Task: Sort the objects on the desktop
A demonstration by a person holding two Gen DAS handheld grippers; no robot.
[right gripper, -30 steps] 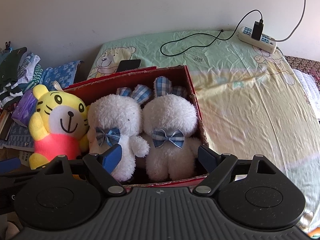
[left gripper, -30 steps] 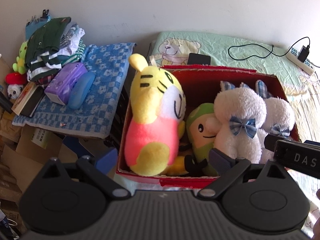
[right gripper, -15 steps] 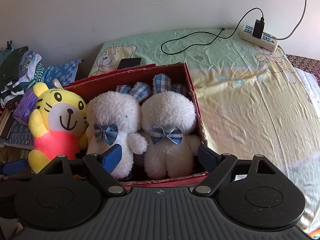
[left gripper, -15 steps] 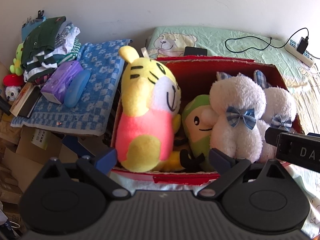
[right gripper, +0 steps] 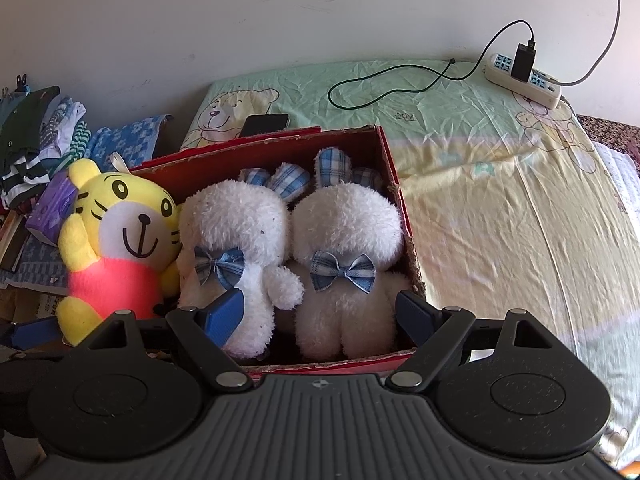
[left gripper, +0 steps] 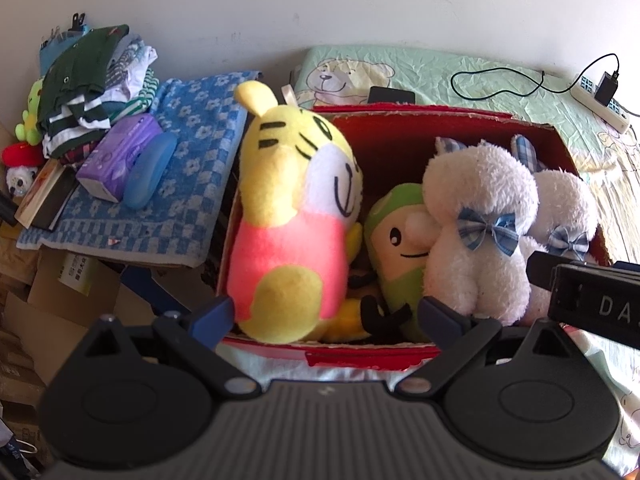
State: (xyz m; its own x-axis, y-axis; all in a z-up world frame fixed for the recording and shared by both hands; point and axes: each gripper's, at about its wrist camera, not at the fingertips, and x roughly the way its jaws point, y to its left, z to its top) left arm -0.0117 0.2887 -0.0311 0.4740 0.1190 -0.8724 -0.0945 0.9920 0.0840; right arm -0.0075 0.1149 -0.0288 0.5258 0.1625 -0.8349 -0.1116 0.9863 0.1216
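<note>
A red cardboard box (left gripper: 420,128) (right gripper: 394,184) on the bed holds a yellow tiger plush (left gripper: 292,216) (right gripper: 120,232), a green plush (left gripper: 396,240) and two white bunny plushes with blue bows (left gripper: 476,224) (right gripper: 344,248). My left gripper (left gripper: 326,316) is open at the box's near edge, in front of the tiger. My right gripper (right gripper: 320,312) is open, its fingers apart in front of the two bunnies. The right gripper's body (left gripper: 592,304) shows at the right of the left wrist view.
A black phone (right gripper: 266,124) lies behind the box. A power strip with charger and cable (right gripper: 524,76) lies far right on the sheet. Left of the box, a blue towel (left gripper: 180,184) carries a purple tissue pack (left gripper: 120,160), blue case and folded clothes (left gripper: 88,92).
Both grippers have moved closer to the box; the plushes loom larger. Both stay open and hold nothing.
</note>
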